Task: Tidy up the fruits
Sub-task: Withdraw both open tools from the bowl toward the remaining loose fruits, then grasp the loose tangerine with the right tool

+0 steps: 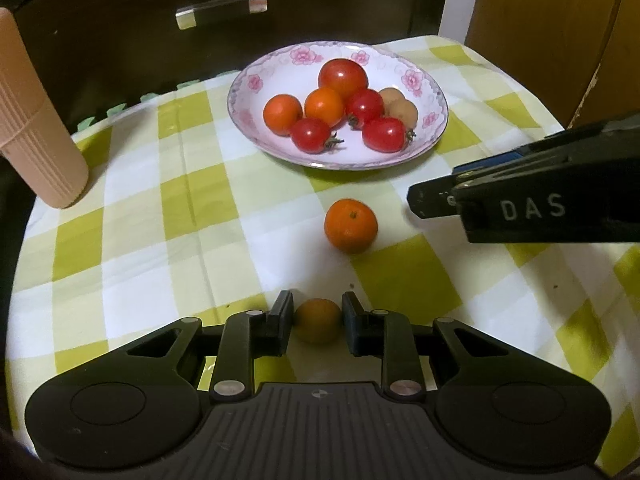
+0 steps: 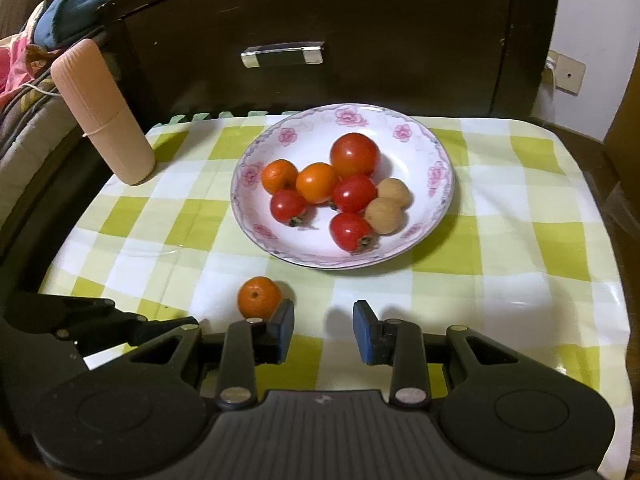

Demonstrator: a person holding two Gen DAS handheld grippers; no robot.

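In the left wrist view my left gripper [image 1: 317,305] is shut on a small dull-orange fruit [image 1: 317,322] that rests on the checked cloth. A second small orange [image 1: 351,226] [image 2: 259,298] lies loose a little farther on. Beyond it stands a flowered white plate [image 1: 276,76] [image 2: 400,152] with red tomatoes, small oranges and two brown round fruits. My right gripper [image 2: 324,312] [image 1: 424,200] hovers low over the cloth, just right of the loose orange. Its blue pads are a little apart with nothing between them. The left gripper's tip [image 2: 176,326] shows at the right wrist view's lower left.
A pink ribbed cylinder [image 1: 36,128] [image 2: 106,116] stands at the cloth's far left corner. Behind the table is a dark wooden drawer front with a metal handle [image 1: 222,10] [image 2: 282,54]. Piled clothes [image 2: 24,60] lie at the far left. The cloth drops off at the right edge.
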